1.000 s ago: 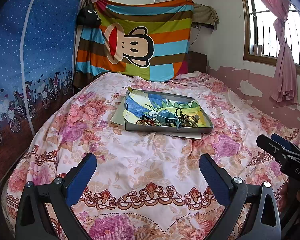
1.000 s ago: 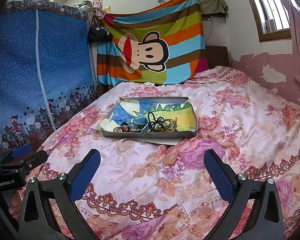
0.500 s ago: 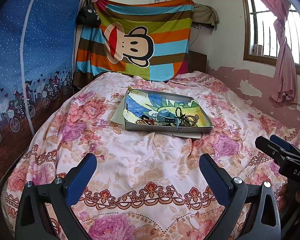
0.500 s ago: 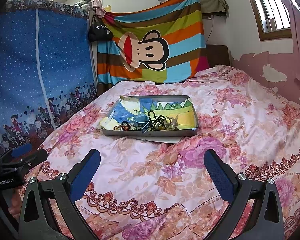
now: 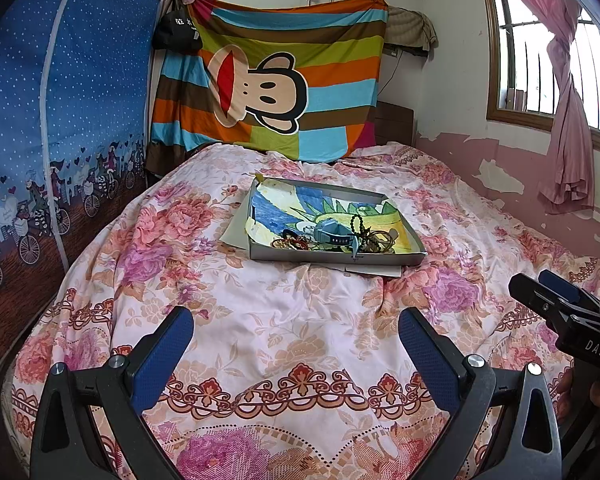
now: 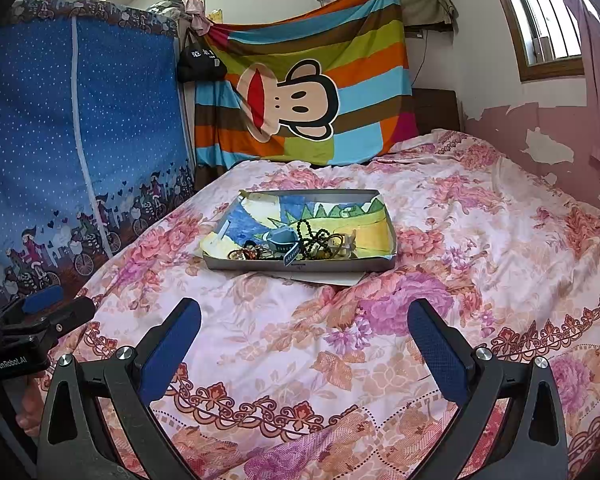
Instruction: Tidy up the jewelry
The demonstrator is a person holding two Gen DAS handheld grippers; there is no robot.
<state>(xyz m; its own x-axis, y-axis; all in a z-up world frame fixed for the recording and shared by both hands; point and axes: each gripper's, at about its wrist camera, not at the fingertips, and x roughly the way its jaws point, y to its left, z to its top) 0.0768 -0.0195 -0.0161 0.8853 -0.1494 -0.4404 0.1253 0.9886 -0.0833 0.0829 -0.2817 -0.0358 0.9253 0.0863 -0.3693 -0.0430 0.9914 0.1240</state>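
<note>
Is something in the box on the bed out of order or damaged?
Yes. In the shallow grey cardboard box, the jewelry lies tangled in one heap at the near edge, with a black bead string across a blue-grey watch. The colourful drawn paper lining looks crumpled.

Matt cloth bedspread (image 5: 292, 320), grey cardboard tray (image 5: 332, 257), beaded jewelry (image 5: 358, 226)

Tangled jewelry (image 5: 340, 236) heaped at the near edge of a shallow grey tray (image 5: 336, 256) on the bed

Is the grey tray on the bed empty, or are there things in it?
Not empty. The tray holds a tangled jewelry pile at its near edge.
</note>
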